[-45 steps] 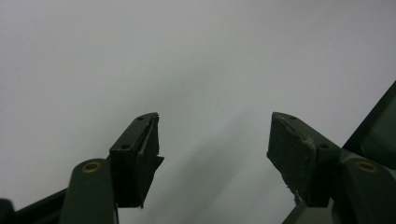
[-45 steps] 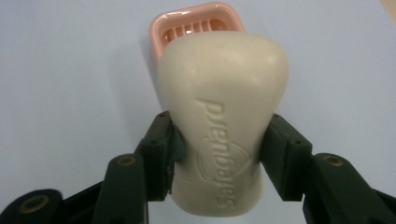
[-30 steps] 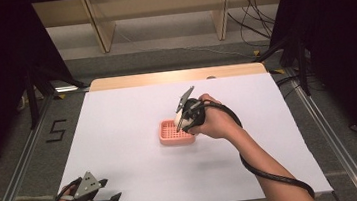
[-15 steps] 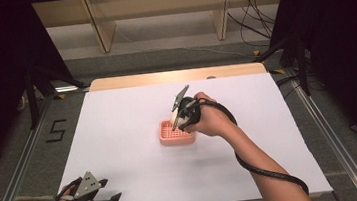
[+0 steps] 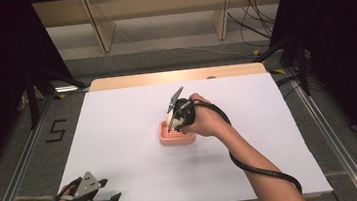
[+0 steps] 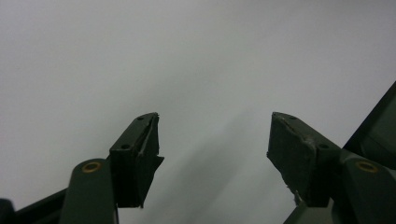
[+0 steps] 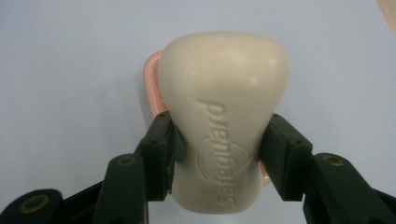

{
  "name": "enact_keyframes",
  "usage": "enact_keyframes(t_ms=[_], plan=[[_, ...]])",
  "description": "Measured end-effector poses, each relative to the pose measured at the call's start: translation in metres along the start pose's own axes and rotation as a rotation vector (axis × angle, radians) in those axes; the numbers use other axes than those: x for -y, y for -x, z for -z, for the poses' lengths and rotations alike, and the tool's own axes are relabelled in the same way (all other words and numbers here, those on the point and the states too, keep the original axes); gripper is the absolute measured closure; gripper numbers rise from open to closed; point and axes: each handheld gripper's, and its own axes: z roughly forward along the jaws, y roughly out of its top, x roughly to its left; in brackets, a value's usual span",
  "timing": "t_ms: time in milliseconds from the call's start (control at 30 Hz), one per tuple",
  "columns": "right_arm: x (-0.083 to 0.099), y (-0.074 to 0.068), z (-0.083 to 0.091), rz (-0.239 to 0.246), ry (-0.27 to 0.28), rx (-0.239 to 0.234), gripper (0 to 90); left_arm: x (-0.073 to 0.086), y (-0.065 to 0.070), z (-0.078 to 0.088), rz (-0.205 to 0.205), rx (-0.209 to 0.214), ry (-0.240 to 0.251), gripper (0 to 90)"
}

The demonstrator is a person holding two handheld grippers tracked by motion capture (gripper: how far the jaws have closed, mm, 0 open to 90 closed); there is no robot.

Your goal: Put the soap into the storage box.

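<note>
Pinching the cream bar of soap [image 7: 219,121] by its long sides, the right gripper [image 7: 219,158] holds it directly over the pink soap dish [image 5: 176,137], whose rim peeks out at the bar's upper left in the right gripper view. In the high view this pair sits just right of the frame's centre, on the white bench [image 5: 120,137], with the right hand [image 5: 204,120] wrapped around the gripper body. Whether the bar is resting in the dish or hanging just above it cannot be told. The step in hand looks to be carrying the soap at the dish, either setting it in or lifting it out. The next move calls for keeping the bar level and centred over the dish. The left gripper [image 5: 109,189] idles at the lower left of the high view, its jaws spread over bare bench.
</note>
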Motion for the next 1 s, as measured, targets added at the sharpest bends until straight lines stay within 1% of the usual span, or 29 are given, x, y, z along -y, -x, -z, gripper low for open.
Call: enact_keyframes(t_ms=[33,67,100,133,167,267,300,333,400,467,500,533,567,600,633,667,700,733,767,800,833,867,900,933,967,1000], plan=[[0.0,0.001,-0.001,0.011,-0.001,-0.004,50.5,0.0,0.0,0.0,-0.007,-0.003,-0.004,33.5],[0.0,0.0,-0.001,0.009,-0.002,-0.001,50.5,0.0,0.0,-0.001,0.004,-0.005,0.011,33.4],[-0.001,0.0,-0.002,0.006,-0.002,0.002,50.5,0.0,0.0,0.0,0.004,-0.005,0.011,33.5],[-0.001,0.0,-0.003,0.009,0.0,0.001,50.5,0.0,0.001,-0.001,0.006,-0.007,0.01,33.5],[-0.001,0.0,-0.003,0.009,0.0,0.004,50.5,0.0,0.0,0.0,-0.001,-0.004,0.001,33.5],[-0.001,0.001,-0.005,0.008,-0.003,-0.005,50.5,0.0,0.0,0.0,-0.001,-0.003,0.001,33.5],[-0.001,0.001,-0.005,0.011,-0.001,0.005,50.5,0.0,0.0,0.0,-0.001,-0.003,0.001,33.4],[-0.001,0.001,-0.006,0.013,-0.002,0.004,50.5,0.0,-0.001,0.0,-0.007,0.002,-0.005,33.5],[-0.001,0.002,-0.008,0.012,-0.01,-0.005,50.5,0.0,0.0,0.0,-0.002,0.001,-0.001,33.4],[-0.001,0.002,-0.009,0.017,-0.009,0.001,50.5,0.0,0.0,0.0,-0.003,-0.002,0.001,33.5],[-0.001,0.002,-0.009,0.01,-0.02,0.002,50.5,0.0,0.0,0.0,-0.006,0.0,-0.003,33.5],[-0.001,0.002,-0.01,0.001,-0.023,0.013,50.5,0.0,-0.001,0.001,-0.01,-0.001,-0.006,33.5],[0.0,0.003,-0.011,0.011,-0.023,-0.003,50.5,0.0,0.0,-0.001,0.004,-0.003,0.011,33.5],[0.0,0.003,-0.012,0.01,-0.021,-0.008,50.5,0.0,0.0,0.0,-0.003,-0.007,0.003,33.5],[0.0,0.003,-0.012,0.013,-0.024,-0.005,50.5,0.0,0.0,0.0,-0.004,-0.002,0.005,33.5],[0.0,0.004,-0.013,0.012,-0.03,-0.003,50.5,0.0,-0.001,0.001,-0.01,-0.001,-0.005,33.5],[0.0,0.004,-0.014,0.017,-0.025,-0.004,50.4,0.0,0.0,0.0,-0.003,-0.002,0.005,33.4],[0.001,0.004,-0.014,0.012,-0.025,-0.001,50.4,0.0,0.0,0.0,-0.004,-0.008,0.003,33.4],[0.001,0.004,-0.014,0.014,-0.025,0.003,50.3,0.0,0.0,0.001,-0.009,0.001,-0.006,33.5],[0.001,0.004,-0.015,0.017,-0.022,-0.004,50.3,0.0,0.0,0.0,-0.005,0.0,0.004,33.5],[0.001,0.004,-0.016,0.009,-0.022,-0.001,50.4,0.0,0.0,0.0,-0.002,-0.007,0.004,33.5],[0.001,0.004,-0.016,0.011,-0.023,-0.001,50.4,0.0,0.0,0.001,-0.01,0.0,-0.004,33.5],[0.001,0.004,-0.017,0.007,-0.029,0.004,50.3,0.0,0.0,0.001,-0.008,-0.001,-0.003,33.5],[0.002,0.004,-0.018,0.016,-0.026,-0.004,50.3,0.0,0.0,0.001,-0.011,0.0,-0.005,33.5],[0.002,0.005,-0.018,0.023,-0.026,-0.001,50.3,0.0,0.0,0.0,-0.003,-0.001,0.001,33.5],[0.002,0.004,-0.019,0.017,-0.028,0.002,50.3,0.0,0.0,0.001,-0.011,0.0,-0.005,33.5]])
